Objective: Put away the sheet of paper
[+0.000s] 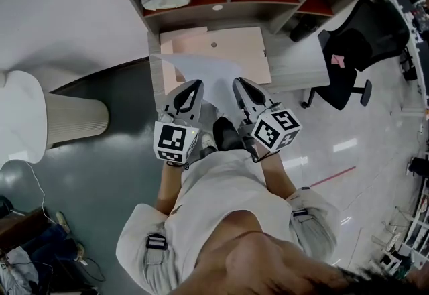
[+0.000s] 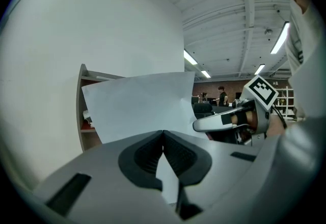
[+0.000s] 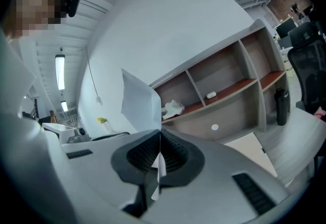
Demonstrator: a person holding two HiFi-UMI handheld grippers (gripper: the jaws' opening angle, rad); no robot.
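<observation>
Left gripper (image 1: pixel 188 94) is clamped on the sheet of paper (image 1: pixel 201 67). Right gripper (image 1: pixel 245 94) pinches the same near edge. The sheet is held above the worktop (image 1: pixel 298 62). Advised: move both grippers level and together, avoiding creases.

Legible text: none; two black-and-white marker cubes (image 1: pixel 176 141), (image 1: pixel 277 129) carry only coded square patterns; thin white paper sheet (image 1: pixel 208 76) seemingly blank.
</observation>
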